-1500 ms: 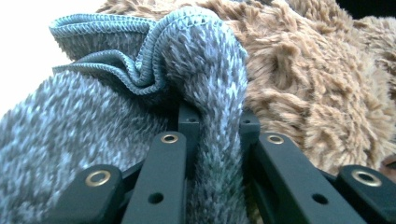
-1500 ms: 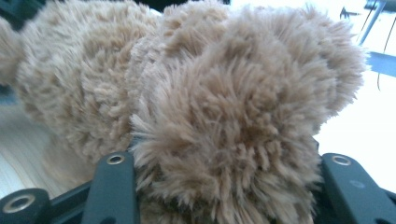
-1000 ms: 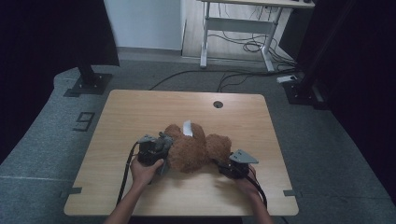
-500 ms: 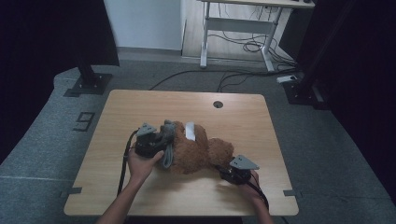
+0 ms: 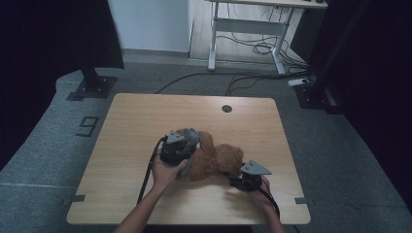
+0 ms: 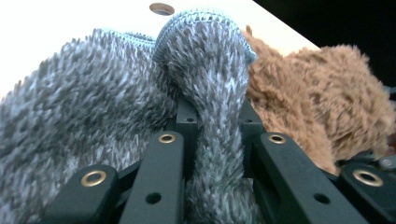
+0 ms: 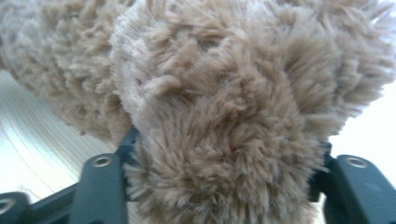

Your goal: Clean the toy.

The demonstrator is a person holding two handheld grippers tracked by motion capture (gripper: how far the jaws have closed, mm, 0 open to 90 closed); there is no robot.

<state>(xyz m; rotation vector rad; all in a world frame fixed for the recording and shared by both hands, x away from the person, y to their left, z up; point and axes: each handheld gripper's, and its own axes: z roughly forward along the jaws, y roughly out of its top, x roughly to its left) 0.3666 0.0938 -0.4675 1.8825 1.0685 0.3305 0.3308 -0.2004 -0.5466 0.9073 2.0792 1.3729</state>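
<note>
While a brown plush bear [image 5: 214,158] lies near the front middle of the table [image 5: 145,121], a person works a grey knitted garment [image 6: 84,126] at the end of the toy nearer their left hand. Soft, light and shaggy all over, the bear looks likely to sag and fold wherever it is lifted, so a limb or a thick tuft gives the surest hold; the pile should not slip, though a small pinch of fur may pull free. The garment is just as limp and stretchy — its ribbed, blue-edged hem [image 6: 205,18] appears the sturdiest place to grip. In the left gripper view, the left gripper [image 6: 212,154] is clamped tight on a sleeve-like fold of that grey knit, the jaws squeezing it narrow, with the bear's fur just beside it. In the right gripper view, the right gripper [image 7: 224,186] has a fat lobe of brown fur, probably a leg or paw, between its jaws, which have just been opening; they stand partly apart and hug the fur at either side, yet whether they press hard enough to hold cannot be told. From above, both hands flank the toy, the left gripper [image 5: 177,148] on top of it and the right gripper [image 5: 245,177] low at its near end — cables trailing back towards the person.
</note>
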